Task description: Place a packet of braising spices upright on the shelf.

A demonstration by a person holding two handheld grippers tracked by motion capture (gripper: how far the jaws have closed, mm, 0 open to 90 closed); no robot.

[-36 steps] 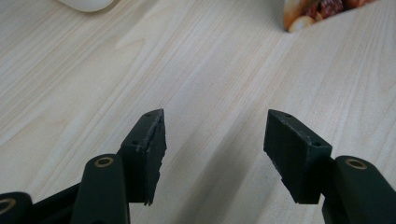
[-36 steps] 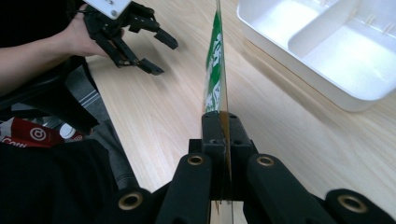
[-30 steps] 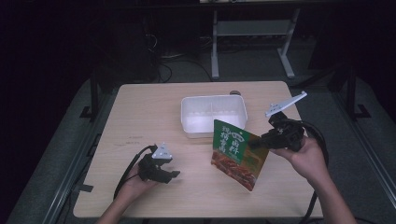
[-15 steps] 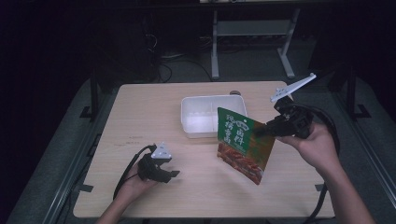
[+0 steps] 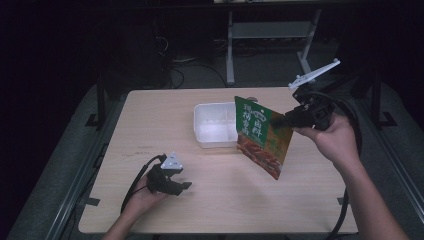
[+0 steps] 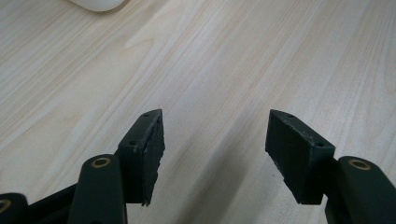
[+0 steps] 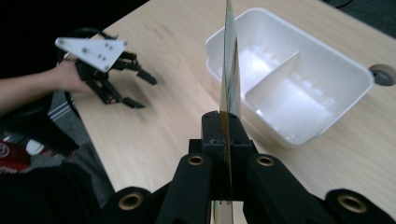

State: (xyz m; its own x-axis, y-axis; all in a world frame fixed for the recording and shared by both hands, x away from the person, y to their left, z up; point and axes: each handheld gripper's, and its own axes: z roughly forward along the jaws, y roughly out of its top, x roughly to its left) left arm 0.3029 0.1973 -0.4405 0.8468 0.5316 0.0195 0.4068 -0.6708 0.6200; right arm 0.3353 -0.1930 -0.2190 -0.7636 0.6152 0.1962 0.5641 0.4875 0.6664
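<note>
The green and red snack pouch (image 5: 261, 136) hangs in the air above the tabletop (image 5: 150, 130), just in front of the white container's right end in the high view, tilted with one corner pointing down. The right gripper (image 5: 280, 120) has its jaws clamped fully on the pouch's edge; in the right gripper view the pouch (image 7: 229, 70) shows edge-on as a thin sheet rising from between the pressed pads. Holding it by the rim lets the body hang free, which looks suited to carrying it over the white container (image 5: 216, 125) and lowering it in. That container sits near the middle of the tabletop, open side up, with a divider that splits it into two compartments, both bare as far as the views show; its nearness to the pouch suggests it is the likely destination. The left gripper (image 5: 172, 181) rests low on the tabletop at the near left, well apart from the pouch, its jaws spread wide over bare wood with nothing between them, apparently waiting. Counted: one pouch, one container, two grippers.
</note>
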